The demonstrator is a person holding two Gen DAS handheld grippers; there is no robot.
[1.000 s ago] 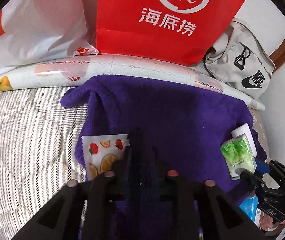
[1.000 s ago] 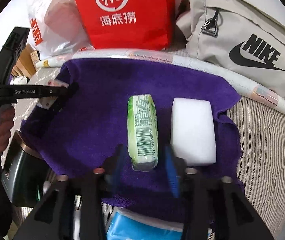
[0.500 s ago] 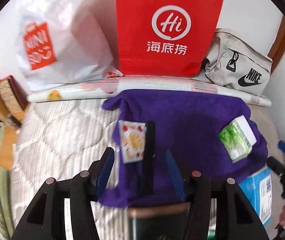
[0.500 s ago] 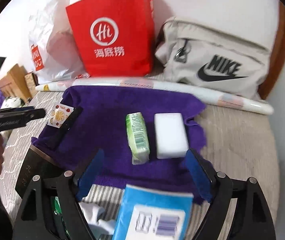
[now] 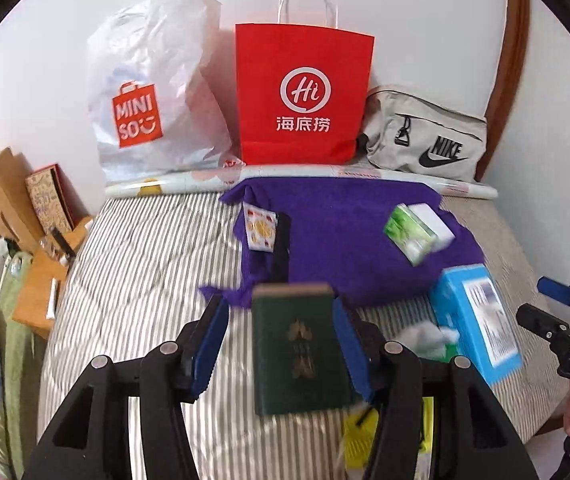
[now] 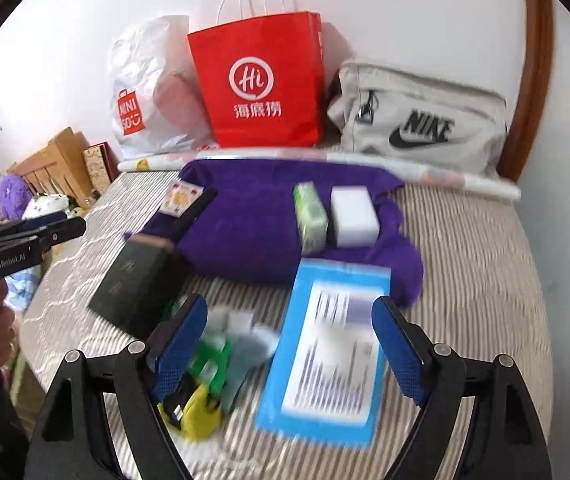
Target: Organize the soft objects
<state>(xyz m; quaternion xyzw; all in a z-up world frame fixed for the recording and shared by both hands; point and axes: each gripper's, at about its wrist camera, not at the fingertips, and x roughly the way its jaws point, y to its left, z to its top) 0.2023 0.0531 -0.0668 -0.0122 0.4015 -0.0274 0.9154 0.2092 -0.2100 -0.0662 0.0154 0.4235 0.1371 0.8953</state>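
My left tool hangs over the striped bed with its blue pads apart, gripping nothing; the dark green booklet lies on the bed beneath and between them, pads clear of it. Those jaws have just been opening. My right tool stands wider still — also just opened, also empty — with the blue pack lying flat on the bed below the gap, blurred.

The soft things sit on the purple towel, spread at the far side of the bed. On its right part lie the green tissue pack and the white sponge block, side by side and nearly touching. At its left edge lie the fruit-print packet and a black strip touching it.

Behind the towel — against the wall — stand a red paper bag, a white Miniso bag and a grey Nike pouch, with a printed roll lying in front of them. Near my right tool's left pad lie green and yellow items, too blurred to name.
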